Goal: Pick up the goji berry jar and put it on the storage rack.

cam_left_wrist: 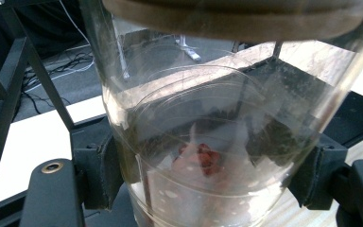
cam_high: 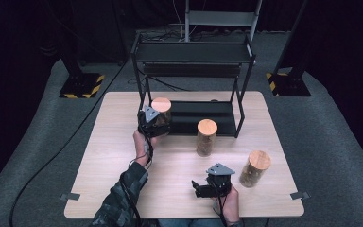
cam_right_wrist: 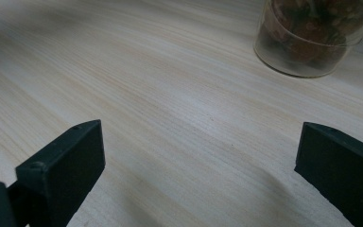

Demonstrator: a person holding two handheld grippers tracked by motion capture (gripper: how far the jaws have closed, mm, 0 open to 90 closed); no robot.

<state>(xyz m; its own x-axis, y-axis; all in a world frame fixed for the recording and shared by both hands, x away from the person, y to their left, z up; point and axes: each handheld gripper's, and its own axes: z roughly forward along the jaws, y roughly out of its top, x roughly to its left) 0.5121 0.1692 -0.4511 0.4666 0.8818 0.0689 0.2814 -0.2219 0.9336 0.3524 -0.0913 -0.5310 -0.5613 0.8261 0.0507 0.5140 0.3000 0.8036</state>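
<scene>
My left gripper is shut on a clear glass jar with a wooden lid, at the left front corner of the black rack's lower shelf. In the left gripper view both pads press the jar on its sides; something reddish lies inside it. Whether the jar rests on anything I cannot tell. My right gripper stays low near the table's front edge, jaws wide open over bare wood. A second lidded jar stands mid-table and a third at the right.
The two-tier black rack stands at the back of the wooden table. A jar base with brown contents is ahead and to the right in the right gripper view. Cables and stand feet lie on the floor beyond.
</scene>
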